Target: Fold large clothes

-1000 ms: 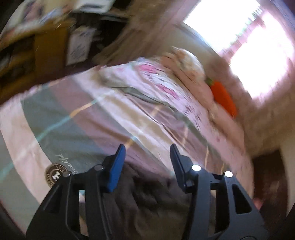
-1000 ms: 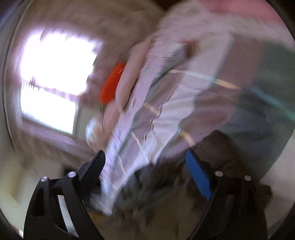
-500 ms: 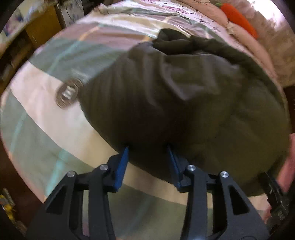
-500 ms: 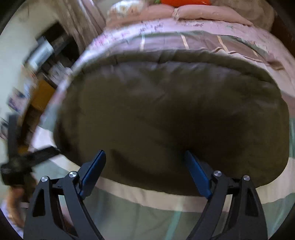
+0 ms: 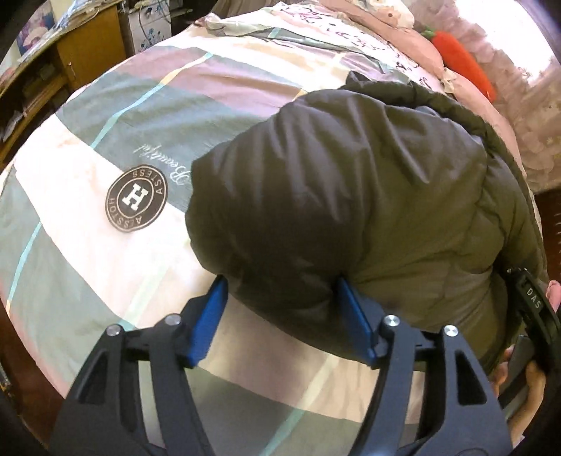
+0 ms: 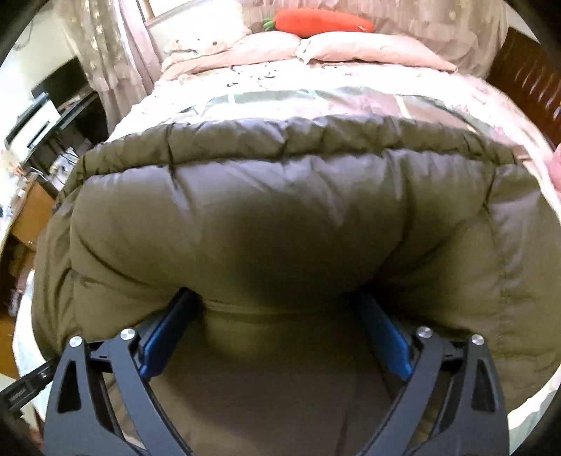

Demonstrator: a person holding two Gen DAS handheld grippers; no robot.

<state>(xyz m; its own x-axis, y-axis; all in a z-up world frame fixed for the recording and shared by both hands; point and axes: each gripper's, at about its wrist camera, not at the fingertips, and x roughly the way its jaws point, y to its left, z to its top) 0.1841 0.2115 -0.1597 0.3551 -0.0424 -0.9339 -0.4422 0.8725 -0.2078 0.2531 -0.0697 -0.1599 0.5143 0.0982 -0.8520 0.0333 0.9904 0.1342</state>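
One round badge (image 5: 136, 201) on bedsheet (image 5: 70, 266) reads "H".

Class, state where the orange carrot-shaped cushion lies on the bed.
In both wrist views, the carrot cushion lies at the bed's far end on the pink pillows, beyond the olive puffer jacket.

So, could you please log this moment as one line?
jacket: doubled over on bed | left claw, right claw: jaws just opened, jacket between

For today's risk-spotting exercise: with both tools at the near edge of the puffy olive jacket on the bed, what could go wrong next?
1. The puffy olive quilted jacket bulges thickly between the right tool, whose jaws have just been opening; a grip may catch only the top layer.
2. The left tool straddles a rounded fold near the striped bedsheet, so it might pinch sheet too.
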